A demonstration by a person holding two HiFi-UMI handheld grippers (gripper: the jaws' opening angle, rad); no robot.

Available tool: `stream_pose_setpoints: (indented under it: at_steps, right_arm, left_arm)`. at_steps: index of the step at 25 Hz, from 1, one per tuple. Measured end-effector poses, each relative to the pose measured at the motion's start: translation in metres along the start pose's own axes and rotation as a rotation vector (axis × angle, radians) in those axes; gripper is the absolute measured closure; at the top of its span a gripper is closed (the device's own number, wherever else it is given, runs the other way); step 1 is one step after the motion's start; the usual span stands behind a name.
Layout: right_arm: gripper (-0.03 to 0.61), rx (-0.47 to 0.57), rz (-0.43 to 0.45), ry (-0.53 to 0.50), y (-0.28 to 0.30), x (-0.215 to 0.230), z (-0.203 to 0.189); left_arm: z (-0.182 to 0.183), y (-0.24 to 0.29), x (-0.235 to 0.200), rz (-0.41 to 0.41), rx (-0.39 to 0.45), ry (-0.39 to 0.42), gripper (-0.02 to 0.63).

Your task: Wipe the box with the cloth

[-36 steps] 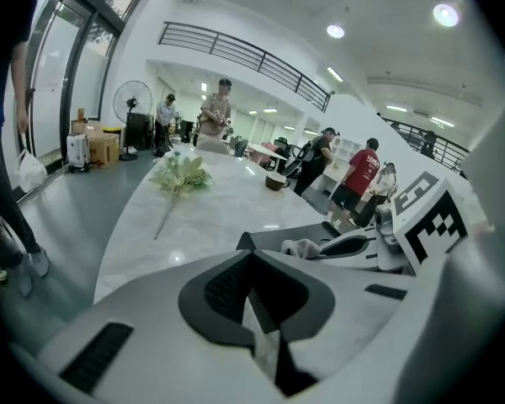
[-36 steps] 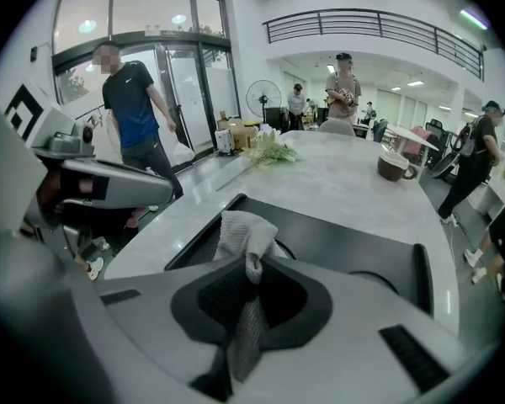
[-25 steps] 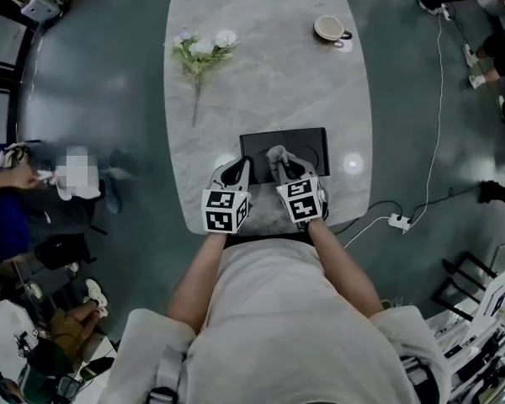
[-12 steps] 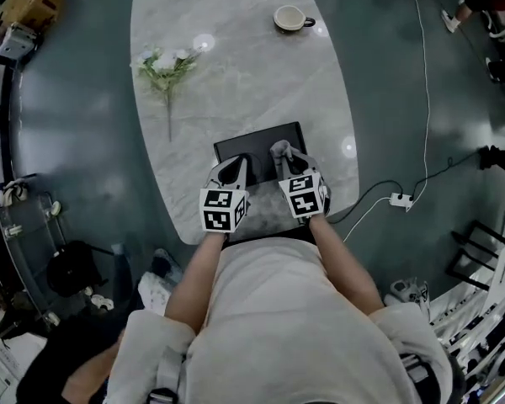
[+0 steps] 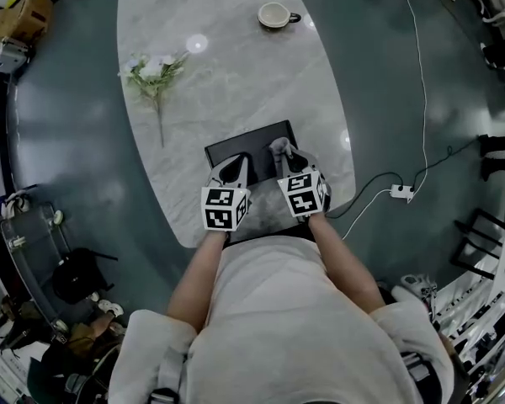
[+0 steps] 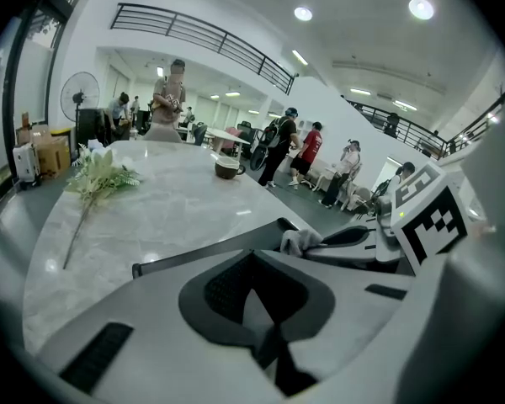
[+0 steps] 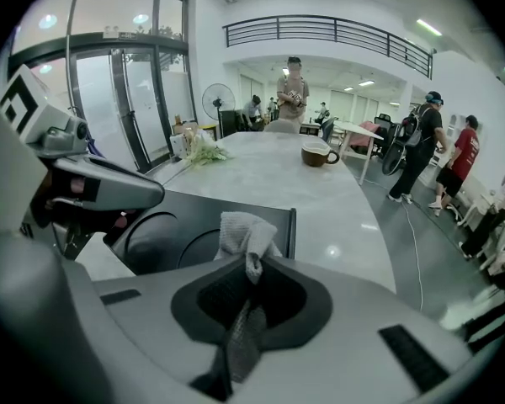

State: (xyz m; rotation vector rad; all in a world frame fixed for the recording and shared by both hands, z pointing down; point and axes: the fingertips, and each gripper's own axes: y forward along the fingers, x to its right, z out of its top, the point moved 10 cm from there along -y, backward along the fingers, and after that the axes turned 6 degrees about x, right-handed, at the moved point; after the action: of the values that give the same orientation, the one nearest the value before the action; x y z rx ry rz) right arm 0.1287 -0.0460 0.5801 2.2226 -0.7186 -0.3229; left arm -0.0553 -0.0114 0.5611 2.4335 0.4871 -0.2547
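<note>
A flat black box (image 5: pixel 246 148) lies near the front edge of the marble table (image 5: pixel 236 74). My right gripper (image 5: pixel 281 155) is over the box's right part, shut on a grey cloth (image 5: pixel 277 149). In the right gripper view the cloth (image 7: pixel 246 232) bunches out past the jaws above the box (image 7: pixel 181 225), which has round hollows. My left gripper (image 5: pixel 237 167) sits over the box's front left, its jaws together with nothing between them. In the left gripper view the box's edge (image 6: pixel 210 249) lies just ahead of the left gripper (image 6: pixel 252 257), and the cloth (image 6: pixel 300 241) shows to the right.
A sprig of white flowers (image 5: pixel 151 70) lies on the table's left side. A cup on a saucer (image 5: pixel 275 14) stands at the far end. On the floor to the right are a white cable and power strip (image 5: pixel 401 193). People stand beyond the table (image 7: pixel 295 91).
The head view has shifted, so the table sits further left and higher in the picture. Both grippers keep their place over the box, the cloth still in the right one.
</note>
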Motion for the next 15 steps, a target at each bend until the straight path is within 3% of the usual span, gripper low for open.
stream_pose_setpoints:
  at_steps: [7,15]
  right_arm:
    - [0.535,0.083,0.089,0.024,-0.004,-0.019,0.029]
    - [0.535,0.113,0.216,-0.093,0.012,-0.073,0.063]
  left_arm:
    - [-0.003,-0.016,-0.020,0.054,0.021,-0.034,0.591]
    - [-0.011,-0.055,-0.051,0.162,0.076,-0.100,0.591]
